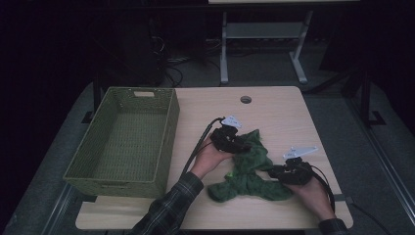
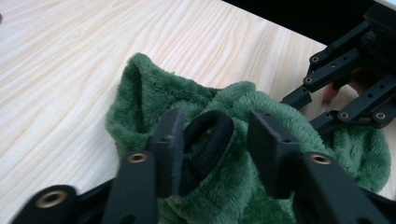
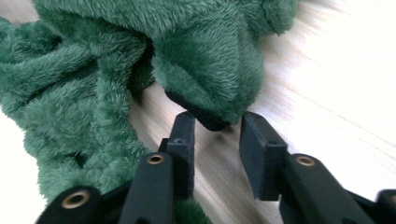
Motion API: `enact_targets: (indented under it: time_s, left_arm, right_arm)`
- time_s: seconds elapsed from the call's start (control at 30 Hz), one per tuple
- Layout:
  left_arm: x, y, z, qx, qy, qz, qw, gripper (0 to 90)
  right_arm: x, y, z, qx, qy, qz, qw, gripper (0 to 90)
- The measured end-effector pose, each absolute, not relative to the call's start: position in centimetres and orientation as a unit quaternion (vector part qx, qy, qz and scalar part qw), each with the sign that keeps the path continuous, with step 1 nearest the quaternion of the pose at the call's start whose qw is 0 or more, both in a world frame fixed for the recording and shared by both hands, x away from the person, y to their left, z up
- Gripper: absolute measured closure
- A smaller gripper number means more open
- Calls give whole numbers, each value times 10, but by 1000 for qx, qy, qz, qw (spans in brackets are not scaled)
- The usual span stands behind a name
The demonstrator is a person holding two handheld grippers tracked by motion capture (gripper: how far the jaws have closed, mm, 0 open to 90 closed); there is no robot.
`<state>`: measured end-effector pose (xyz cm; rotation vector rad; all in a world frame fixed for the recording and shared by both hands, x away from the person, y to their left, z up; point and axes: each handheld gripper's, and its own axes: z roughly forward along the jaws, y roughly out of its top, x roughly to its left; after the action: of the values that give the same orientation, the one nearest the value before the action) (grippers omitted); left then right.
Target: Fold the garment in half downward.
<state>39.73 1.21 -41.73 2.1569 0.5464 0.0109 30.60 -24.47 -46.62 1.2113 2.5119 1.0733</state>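
Between the right gripper point(image 3: 217, 135)'s parted jaws sits a dark-edged corner of the green fleece garment point(image 3: 140, 60), just touching the left jaw's tip but not pinched; the jaws stand open with bare table point(image 3: 327, 84) showing between them. From above, this right gripper point(image 1: 274, 171) lies low at the near right of the cloth, aimed leftward into it, with the person's hand wrapped behind it.

Just ahead of the left gripper point(image 2: 215, 140), a black elastic loop point(image 2: 208, 140) rests against the inner face of the left jaw, while the other jaw stands clear of it with fleece in the gap. So this gripper is also open, poised around the loop rather than closed on it. Beyond its jaws the garment point(image 2: 233, 107) spreads in a rumpled heap, and the other gripper's black linkage point(image 2: 345, 88) shows at the far side of that heap.

Farther to the left of the left gripper point(image 1: 240, 143), well apart from the cloth, a green woven basket point(image 1: 169, 132) stands on the table point(image 1: 274, 107), and its inside looks empty.

My reading is that the work is at an early stage: the garment point(image 1: 249, 171) lies crumpled on the tabletop, neither corner is yet gripped, and nothing has been smoothed, folded or moved to the basket. Closing both grippers on their chosen spots seems the step in hand, and the rest is left to do.
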Motion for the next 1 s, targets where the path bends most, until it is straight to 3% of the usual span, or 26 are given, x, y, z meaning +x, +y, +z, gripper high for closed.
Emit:
enact_targets:
  time_s: [0.13,0.2,0.6,1.0]
  left_arm:
    - [397,11,-419,874,213,-2,438,796]
    - [397,13,-418,874,211,-3,439,847]
    - [385,44,-400,854,227,20,468,859]
    - [370,80,-410,844,270,37,461,865]
  right_arm:
    - [308,-244,-466,401,840,357,79,772]
    - [308,-243,-465,396,842,358,81,806]
    - [313,-251,-447,385,841,367,104,825]
    - [326,-255,-423,370,834,387,133,850]
